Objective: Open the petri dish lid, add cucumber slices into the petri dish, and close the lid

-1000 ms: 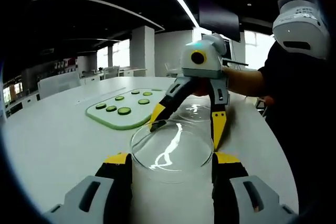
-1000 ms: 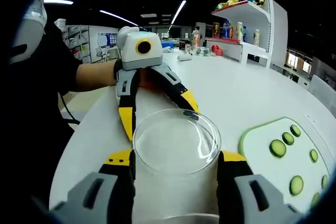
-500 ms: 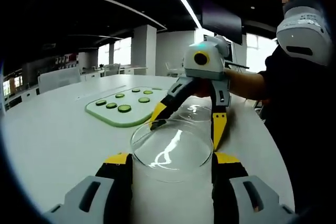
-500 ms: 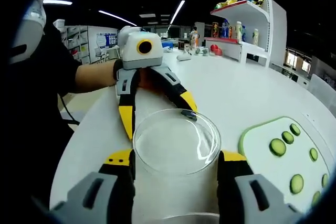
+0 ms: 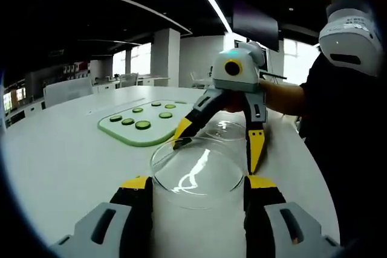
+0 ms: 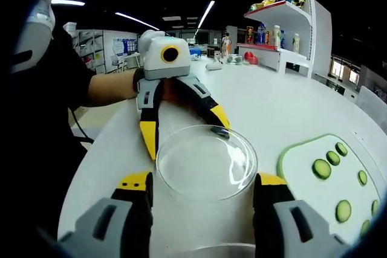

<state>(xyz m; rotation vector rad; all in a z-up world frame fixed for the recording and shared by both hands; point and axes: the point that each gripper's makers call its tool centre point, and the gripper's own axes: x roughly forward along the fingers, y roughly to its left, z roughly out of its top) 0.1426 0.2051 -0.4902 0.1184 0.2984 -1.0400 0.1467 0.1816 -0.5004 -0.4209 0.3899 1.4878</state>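
Observation:
A clear petri dish [image 5: 196,170] sits between the jaws of my left gripper [image 5: 196,183], touching both pads, so that gripper is shut on it. The same dish [image 6: 205,162] lies between the tips of my right gripper [image 6: 202,180], whose jaws stand slightly wider than it. A second clear dish part [image 5: 225,130] lies flat on the table further on, between the jaws of the right gripper [image 5: 216,149]; its rim [image 6: 205,249] shows at the bottom edge. The left gripper [image 6: 183,136] faces me from across the dish. Cucumber slices [image 5: 143,126] [image 6: 321,169] lie on a green board [image 5: 118,132] [image 6: 296,164].
All of this is on a round white table [image 5: 66,161] whose edge [image 6: 103,149] curves close by the person. A forearm [image 5: 281,96] and dark torso stand behind the grippers. A white shelf with bottles [image 6: 275,31] rises at the far side.
The right gripper's jaws have spread a little wider beside the dish. The left gripper has shifted slightly sideways. The dish and the cucumber board stay where they were.

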